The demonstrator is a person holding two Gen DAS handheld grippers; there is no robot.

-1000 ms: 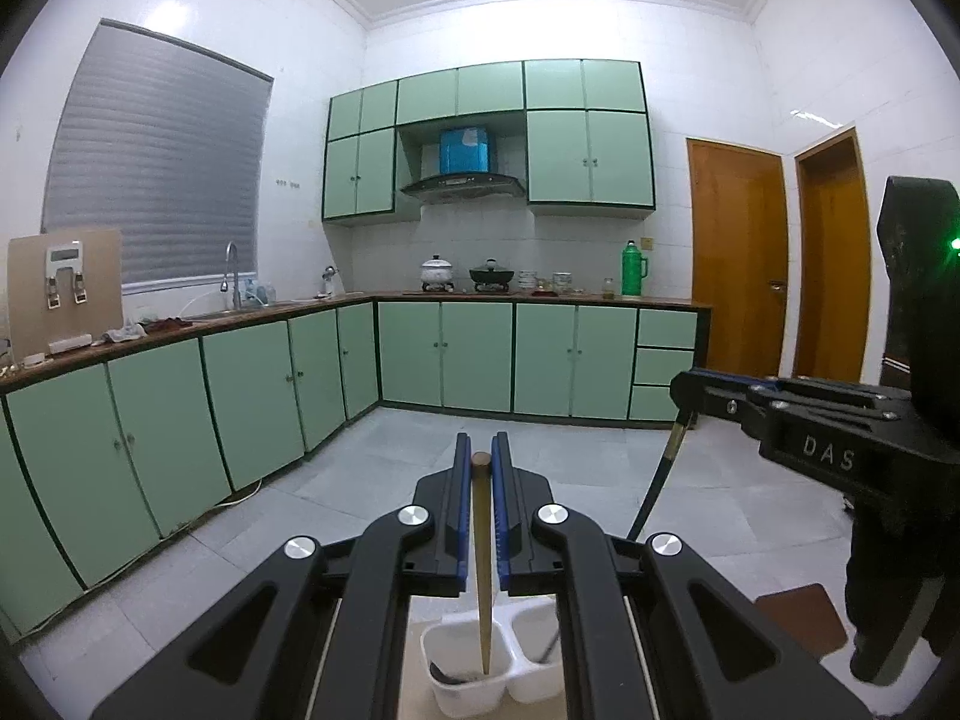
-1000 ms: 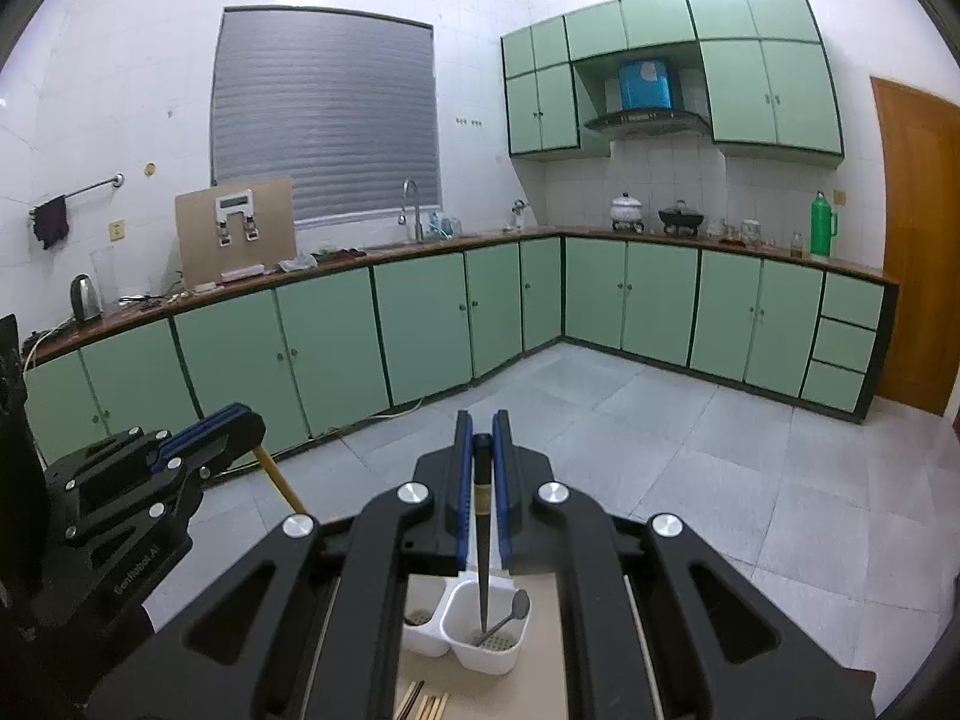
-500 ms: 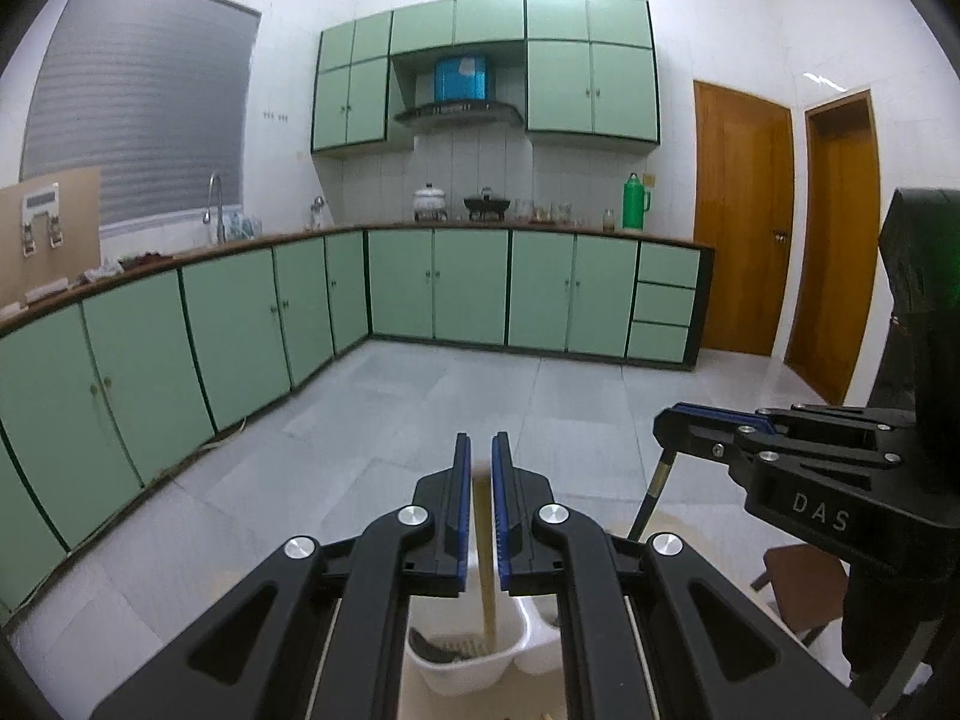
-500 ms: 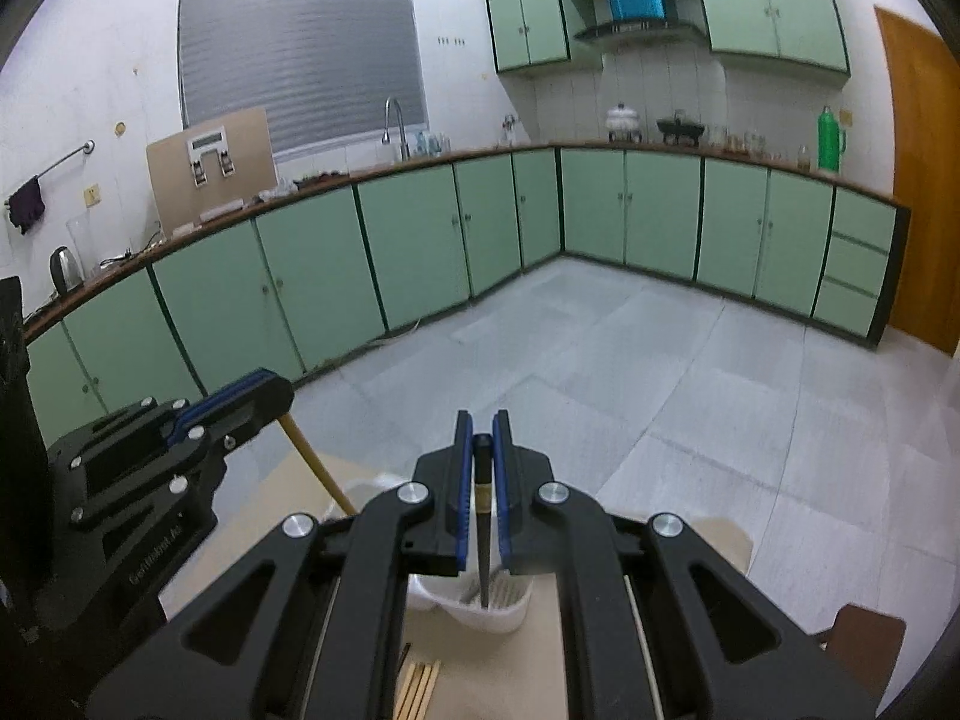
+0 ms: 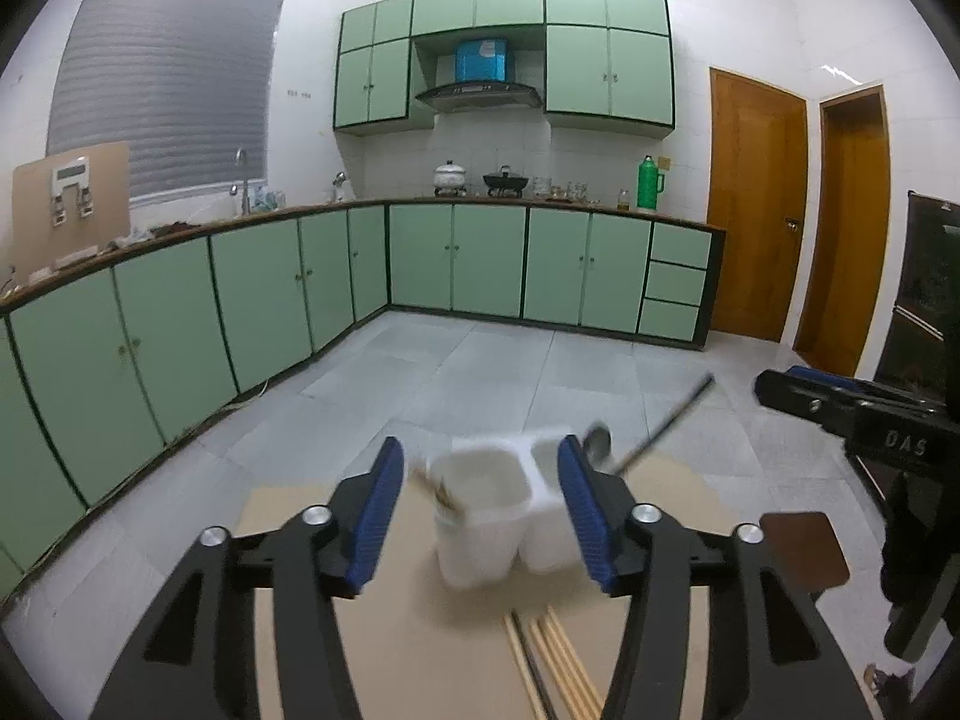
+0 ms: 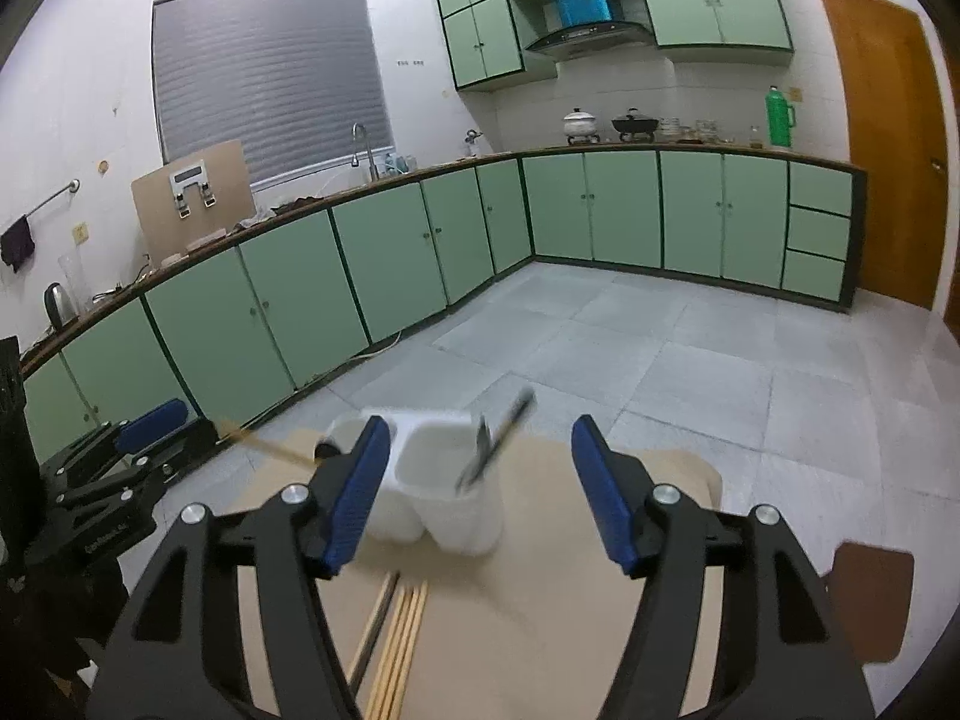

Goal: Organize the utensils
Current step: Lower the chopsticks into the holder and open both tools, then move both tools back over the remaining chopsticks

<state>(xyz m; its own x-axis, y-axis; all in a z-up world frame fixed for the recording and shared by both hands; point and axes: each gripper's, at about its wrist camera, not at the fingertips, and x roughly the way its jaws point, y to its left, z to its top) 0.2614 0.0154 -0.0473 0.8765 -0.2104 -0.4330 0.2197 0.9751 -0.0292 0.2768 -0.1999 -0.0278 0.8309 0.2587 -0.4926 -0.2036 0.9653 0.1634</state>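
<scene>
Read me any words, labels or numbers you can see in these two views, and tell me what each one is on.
"DAS": white letters on the right gripper body, seen from the left wrist.
Embossed lettering on the left gripper body, seen from the right wrist: too blurred to read.
Blue box above the range hood: any print too small to read.
White device on the board by the window: no legible text.

Black gripper [image 5: 480, 504] frames (silver screws), blue jaws.
</scene>
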